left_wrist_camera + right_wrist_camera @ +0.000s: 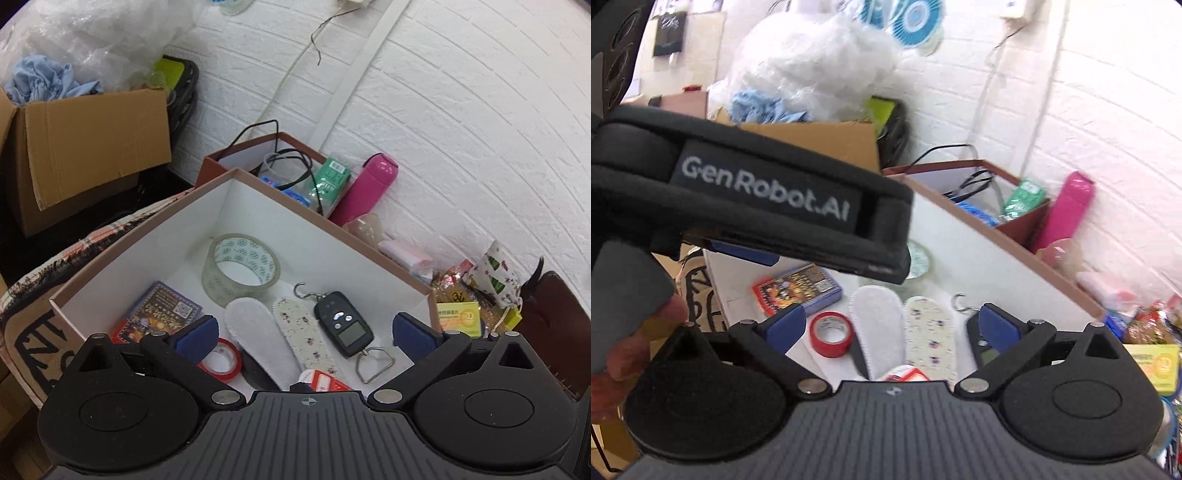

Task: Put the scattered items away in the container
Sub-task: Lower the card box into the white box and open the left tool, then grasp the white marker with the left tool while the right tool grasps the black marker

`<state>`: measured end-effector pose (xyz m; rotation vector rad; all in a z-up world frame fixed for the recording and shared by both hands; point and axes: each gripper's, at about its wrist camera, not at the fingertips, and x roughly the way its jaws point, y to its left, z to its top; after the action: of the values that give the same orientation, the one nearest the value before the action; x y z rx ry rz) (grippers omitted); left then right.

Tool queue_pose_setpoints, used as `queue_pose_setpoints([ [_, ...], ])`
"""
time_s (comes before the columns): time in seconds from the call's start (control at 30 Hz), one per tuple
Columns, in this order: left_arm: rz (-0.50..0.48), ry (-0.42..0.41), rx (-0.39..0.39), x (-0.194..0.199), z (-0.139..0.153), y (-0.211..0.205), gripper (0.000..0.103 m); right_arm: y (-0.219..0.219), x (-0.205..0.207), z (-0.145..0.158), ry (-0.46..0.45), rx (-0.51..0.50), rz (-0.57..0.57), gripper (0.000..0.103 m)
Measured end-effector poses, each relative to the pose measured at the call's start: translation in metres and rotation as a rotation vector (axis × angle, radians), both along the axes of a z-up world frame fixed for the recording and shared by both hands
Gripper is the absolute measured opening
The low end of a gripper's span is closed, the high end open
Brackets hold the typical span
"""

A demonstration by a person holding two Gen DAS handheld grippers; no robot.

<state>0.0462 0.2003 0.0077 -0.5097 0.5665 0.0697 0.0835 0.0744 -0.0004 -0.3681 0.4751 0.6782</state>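
Ahead of the gripper, the box [332,236] is matt white card inside. The tape roll [240,264] is glossy clear plastic, the insoles [258,332] fuzzy cloth, the scale's hook [301,288] shiny metal.

A: From my left wrist, what is hidden in the box [236,192]?

B: My own body covers its near side. The red tape roll [221,360] is half behind my left finger, and a red and white packet [325,382] at the bottom centre shows only its top. The black thing [258,369] under the insoles I cannot name.

A: And from the right wrist?

B: The whole picture is blurred. The left gripper's strap [764,192] crosses the upper left and covers most of the clear tape roll [918,258]. The scale [988,352] is mostly behind my right finger. The yellow packet [1156,365] is cut by the right edge, its print unreadable.
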Motion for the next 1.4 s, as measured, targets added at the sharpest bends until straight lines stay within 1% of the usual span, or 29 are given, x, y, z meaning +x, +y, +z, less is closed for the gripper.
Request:
queue_pose_setpoints([
  [0.13,-0.061,-0.096,-0.005,0.0,0.017,-0.037,0.103,-0.042,-0.01,0.014,-0.049,0.07,-0.075,0.1],
  [0.23,-0.146,-0.153,-0.008,0.005,0.025,-0.073,0.103,-0.073,-0.006,0.021,-0.072,0.116,-0.161,0.1],
  [0.3,-0.21,-0.153,-0.012,0.013,0.024,-0.099,0.103,-0.101,-0.008,0.024,-0.074,0.156,-0.227,0.101],
  [0.37,-0.261,-0.149,0.002,0.019,0.02,-0.126,0.103,-0.131,-0.007,0.025,-0.06,0.201,-0.287,0.102],
  [0.43,-0.313,-0.141,0.015,0.024,0.013,-0.15,0.103,-0.156,-0.005,0.02,-0.048,0.222,-0.352,0.102],
  [0.53,-0.384,-0.129,0.013,0.031,0.003,-0.18,0.103,-0.183,0.003,0.004,-0.04,0.193,-0.459,0.102],
  [0.63,-0.417,-0.109,0.021,0.042,-0.011,-0.203,0.103,-0.214,0.008,-0.018,-0.014,0.164,-0.558,0.102],
  [0.8,-0.474,-0.03,0.014,0.071,-0.046,-0.232,0.102,-0.247,0.02,-0.051,0.045,0.136,-0.641,0.101],
  [0.9,-0.501,0.024,0.014,0.09,-0.065,-0.243,0.097,-0.258,0.034,-0.068,0.069,0.1,-0.669,0.099],
  [0.97,-0.515,0.052,-0.003,0.103,-0.076,-0.247,0.09,-0.265,0.044,-0.077,0.079,0.071,-0.686,0.097],
  [1.03,-0.522,0.073,-0.022,0.115,-0.084,-0.249,0.086,-0.272,0.055,-0.084,0.091,0.049,-0.698,0.096],
  [1.1,-0.519,0.086,-0.024,0.124,-0.09,-0.251,0.083,-0.277,0.065,-0.088,0.1,0.028,-0.703,0.096],
  [1.2,-0.508,0.087,-0.009,0.134,-0.094,-0.252,0.083,-0.283,0.082,-0.094,0.099,-0.02,-0.693,0.095],
  [1.3,-0.51,0.092,-0.003,0.143,-0.099,-0.251,0.08,-0.287,0.101,-0.098,0.098,-0.046,-0.68,0.095],
  [1.4,-0.505,0.112,-0.012,0.151,-0.104,-0.249,0.079,-0.292,0.12,-0.107,0.114,-0.07,-0.683,0.094],
])
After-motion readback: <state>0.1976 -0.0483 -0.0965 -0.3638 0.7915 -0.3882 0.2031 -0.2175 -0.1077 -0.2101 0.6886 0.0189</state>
